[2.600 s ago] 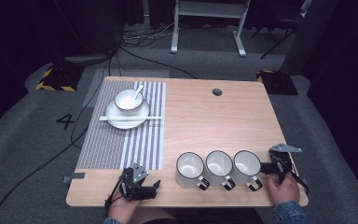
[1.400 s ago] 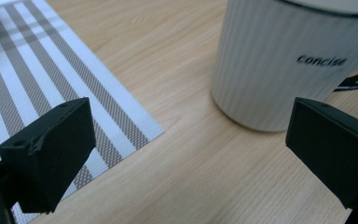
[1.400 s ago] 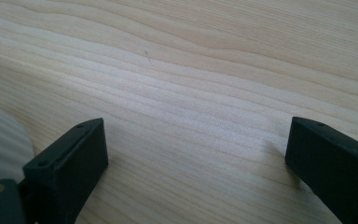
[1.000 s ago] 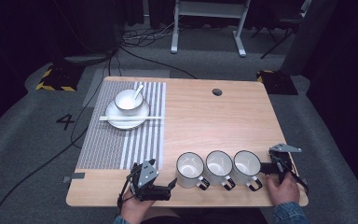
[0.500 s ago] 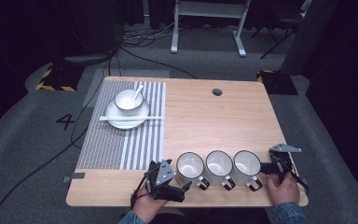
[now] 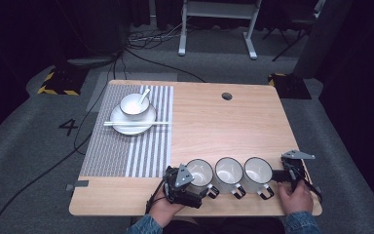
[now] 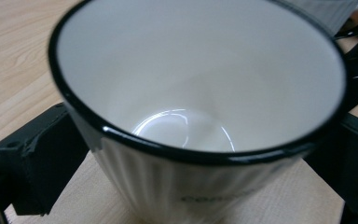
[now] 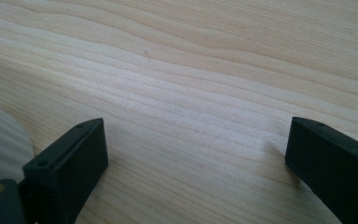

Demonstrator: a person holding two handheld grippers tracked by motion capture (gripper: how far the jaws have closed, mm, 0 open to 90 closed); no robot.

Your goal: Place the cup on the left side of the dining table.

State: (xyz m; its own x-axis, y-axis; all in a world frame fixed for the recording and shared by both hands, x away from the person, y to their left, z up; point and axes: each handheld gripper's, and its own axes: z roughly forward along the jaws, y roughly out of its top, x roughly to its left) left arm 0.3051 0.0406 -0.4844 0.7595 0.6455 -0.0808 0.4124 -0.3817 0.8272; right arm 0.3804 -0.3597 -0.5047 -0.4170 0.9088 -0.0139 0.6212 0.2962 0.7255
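In the high view, 3 white ribbed ceramic mugs with black rims and black handles stand in a row along the lower edge of the light wooden table (image 6: 233,122), lower centre to lower right of the frame. The left gripper (image 6: 195,187) sits at the lower centre, against the leftmost mug (image 6: 199,171). Its jaws have just been opening, and in the left gripper view they stand wide on either side of that mug (image 7: 200,93), 1 at the lower left of the frame and 1 at the right edge, with the mug body between them. Whether the pads touch its wall I cannot tell; they do not look pressed on it. The mug is upright and empty.

The right gripper (image 6: 278,176) lies at the lower right of the high view, just beside the rightmost mug (image 6: 258,171). In the right gripper view its jaws are spread far apart over bare wood, with nothing between them.

The middle mug (image 6: 229,170) stands between the other 2. At the upper left of the table a grey-and-white striped placemat (image 6: 126,151) carries a white plate (image 6: 132,126) with a white bowl (image 6: 134,105) and spoon (image 6: 144,95) on it, and a pair of white chopsticks (image 6: 136,123) lies across the plate.
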